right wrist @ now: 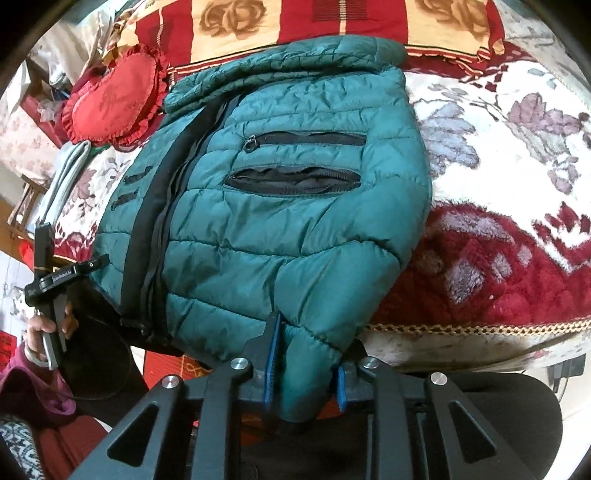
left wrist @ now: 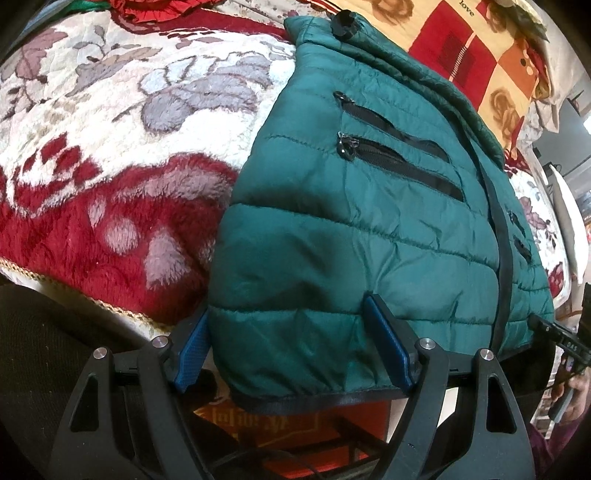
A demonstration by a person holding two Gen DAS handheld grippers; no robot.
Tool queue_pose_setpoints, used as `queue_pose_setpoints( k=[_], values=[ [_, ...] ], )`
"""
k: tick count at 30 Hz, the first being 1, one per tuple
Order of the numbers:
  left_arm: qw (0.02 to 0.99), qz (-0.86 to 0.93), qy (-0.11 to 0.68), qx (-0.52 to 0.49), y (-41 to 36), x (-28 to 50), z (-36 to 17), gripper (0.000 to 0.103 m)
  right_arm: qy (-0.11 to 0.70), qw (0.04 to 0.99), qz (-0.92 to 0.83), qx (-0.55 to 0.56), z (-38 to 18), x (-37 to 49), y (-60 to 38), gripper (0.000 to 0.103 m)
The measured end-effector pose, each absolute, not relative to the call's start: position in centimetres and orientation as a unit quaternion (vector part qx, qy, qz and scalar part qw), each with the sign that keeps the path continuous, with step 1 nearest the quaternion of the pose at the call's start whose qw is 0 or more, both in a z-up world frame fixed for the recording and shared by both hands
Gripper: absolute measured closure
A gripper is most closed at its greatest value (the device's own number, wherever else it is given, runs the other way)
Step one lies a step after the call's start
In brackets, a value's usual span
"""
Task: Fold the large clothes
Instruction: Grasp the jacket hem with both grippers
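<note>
A dark green puffer jacket [left wrist: 369, 221] lies zipped, front up, on the bed, with its hem hanging over the near edge. The left hem corner sits between the blue pads [left wrist: 391, 347] of my left gripper [left wrist: 286, 306]. Its jaws stand wide and open, and the fabric there is not bunched. In the right wrist view the jacket [right wrist: 277, 221] shows two black pocket zips. My right gripper [right wrist: 306, 343] is shut on the right hem corner, and the padding bulges between its pads [right wrist: 271, 365]. Each gripper also shows at the edge of the other's view.
A white and red floral fleece blanket [right wrist: 498, 147] covers the bed, edged with gold braid [right wrist: 461, 328]. A red heart cushion [right wrist: 114, 96] and a rose-patterned pillow [right wrist: 258, 22] lie beyond the jacket. A person's hand [right wrist: 40, 328] holds the left gripper's handle. A red box [left wrist: 295, 424] sits below the bed edge.
</note>
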State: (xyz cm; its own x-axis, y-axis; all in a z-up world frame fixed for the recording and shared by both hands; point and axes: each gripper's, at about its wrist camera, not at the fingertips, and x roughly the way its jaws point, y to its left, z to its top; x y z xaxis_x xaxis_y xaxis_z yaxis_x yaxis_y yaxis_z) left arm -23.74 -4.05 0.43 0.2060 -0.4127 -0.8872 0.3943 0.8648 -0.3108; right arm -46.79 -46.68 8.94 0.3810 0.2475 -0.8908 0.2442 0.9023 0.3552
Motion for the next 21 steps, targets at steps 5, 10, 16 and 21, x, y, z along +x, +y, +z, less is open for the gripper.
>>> queue_pose_setpoints(
  k=[5, 10, 16, 21],
  values=[
    [0.779, -0.273, 0.565, 0.002, -4.0, -24.2, 1.1, 0.055, 0.548, 0.806, 0.005, 0.224, 9.6, -46.9, -46.8, 0.081],
    [0.788, -0.273, 0.551, 0.016, -3.9, -24.5, 1.9, 0.077, 0.528, 0.818, 0.013, 0.228, 11.1, -46.9, -47.1, 0.084],
    [0.794, -0.285, 0.537, 0.015, -3.1, -24.7, 3.5, 0.088, 0.492, 0.841, 0.011, 0.227, 13.6, -46.9, -47.4, 0.086],
    [0.802, -0.299, 0.517, -0.017, -2.8, -24.1, 6.6, 0.09, 0.455, 0.86, 0.009, 0.231, 16.3, -46.3, -48.5, 0.086]
  ],
)
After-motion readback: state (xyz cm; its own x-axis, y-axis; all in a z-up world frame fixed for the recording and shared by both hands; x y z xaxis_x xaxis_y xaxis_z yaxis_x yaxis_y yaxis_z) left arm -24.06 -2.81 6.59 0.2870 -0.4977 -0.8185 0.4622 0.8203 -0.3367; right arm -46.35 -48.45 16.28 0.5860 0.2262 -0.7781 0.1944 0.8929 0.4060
